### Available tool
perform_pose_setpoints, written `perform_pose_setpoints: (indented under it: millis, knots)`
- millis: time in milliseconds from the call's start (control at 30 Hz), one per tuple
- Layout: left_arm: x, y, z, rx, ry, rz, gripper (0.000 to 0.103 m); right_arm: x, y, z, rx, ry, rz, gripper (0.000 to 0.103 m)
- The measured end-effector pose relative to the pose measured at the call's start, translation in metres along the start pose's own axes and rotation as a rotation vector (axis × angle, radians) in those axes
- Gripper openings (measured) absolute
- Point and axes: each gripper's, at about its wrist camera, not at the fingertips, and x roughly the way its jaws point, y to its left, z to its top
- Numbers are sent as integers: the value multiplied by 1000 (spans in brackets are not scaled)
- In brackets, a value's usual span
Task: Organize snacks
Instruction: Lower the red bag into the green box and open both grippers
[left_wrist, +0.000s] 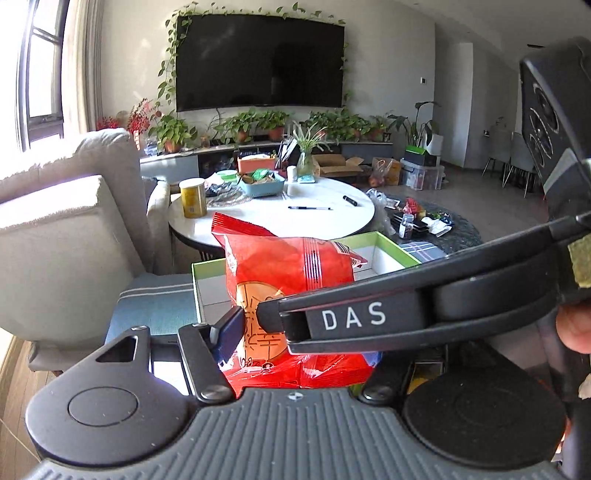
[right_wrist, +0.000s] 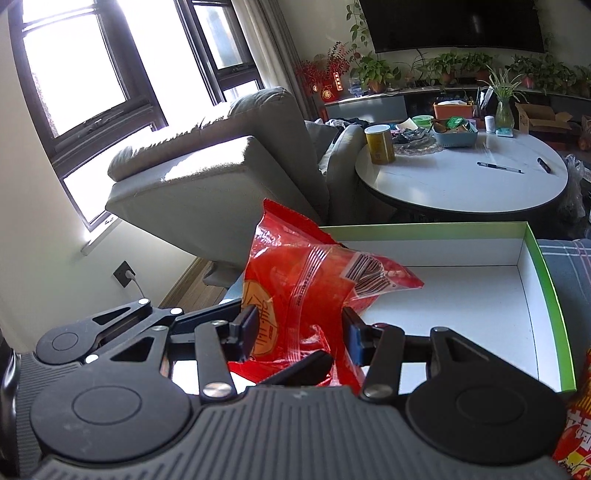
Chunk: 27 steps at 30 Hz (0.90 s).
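While two tools (right_wrist: 299, 334) pinch one red snack bag (right_wrist: 295, 280).

**Hidden, cropped, unreadable**

Lower part of the crinkled red plastic snack bag (left_wrist: 280, 266) covered by the black right gripper (left_wrist: 269, 314) crossing in front — print on it too broken up to read. Right finger of the left gripper (left_wrist: 295, 332) wholly masked by that same arm. In the right wrist view, a second red-and-yellow packet (right_wrist: 576, 424) cut off at the right edge. Contents of the small blue plastic basket (left_wrist: 263, 187) on the round white table (left_wrist: 325, 218) too small to identify.
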Motion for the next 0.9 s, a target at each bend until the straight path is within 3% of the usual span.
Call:
perform_pose_setpoints:
  millis: [367,567,733,767,800,900]
  knots:
    - [45,21,-1,-31,37,-4,58,37,-17,10,19,46,10,73]
    - [47,17,-11,-8,80,-14,57,53,-33,-4,138,177,30,74]
    - [33,19,-10,-2,81,-16,63,42,-30,-8,99,163,-23,74]
    - [28,19,-9,7,72,-4,68,38,-29,-7,87,152,-29,74]
    - [22,20,-8,10,55,-3,74,32,-28,-6,87,142,-19,74]
    - [0,25,-3,9,5,-25,79,13,-22,-4,80,99,18,74]
